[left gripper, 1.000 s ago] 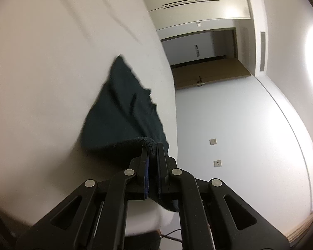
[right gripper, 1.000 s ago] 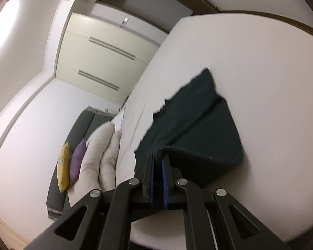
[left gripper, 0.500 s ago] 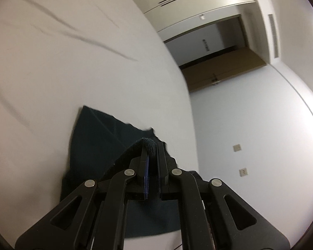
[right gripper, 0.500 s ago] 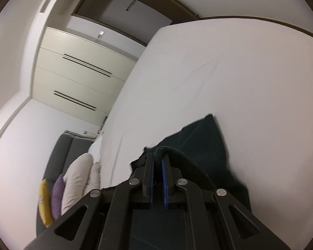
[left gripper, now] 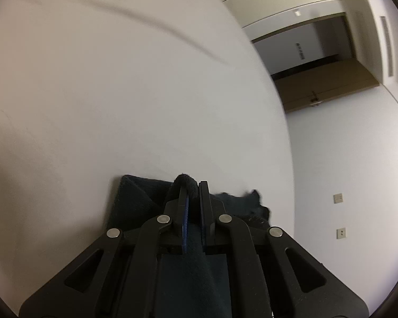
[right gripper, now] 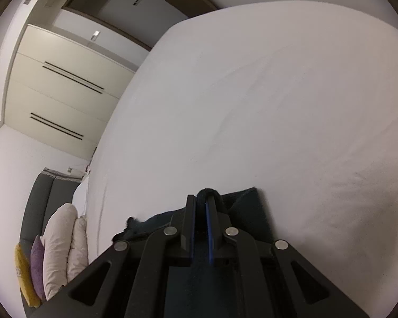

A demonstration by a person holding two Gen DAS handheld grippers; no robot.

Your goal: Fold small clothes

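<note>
From my left wrist view I see an open doorway (left gripper: pixel 321 61) with a brown door (left gripper: pixel 323 90) and two wall sockets (left gripper: pixel 338 198); my right wrist view shows instead a cream wardrobe (right gripper: pixel 58 92) and a grey sofa (right gripper: pixel 43 201) with white, purple and yellow cushions (right gripper: pixel 57 249). Both show the white bed (left gripper: pixel 132 92). My left gripper (left gripper: pixel 193 196) is pinched onto a rolled edge of the dark green garment (left gripper: pixel 138 201), and my right gripper (right gripper: pixel 201 206) pinches the same edge farther along. The garment lies on the bed near the side edge that faces the sofa and the socket wall. Its long axis seems to run across from one gripper to the other, though the grippers hide most of it.
</note>
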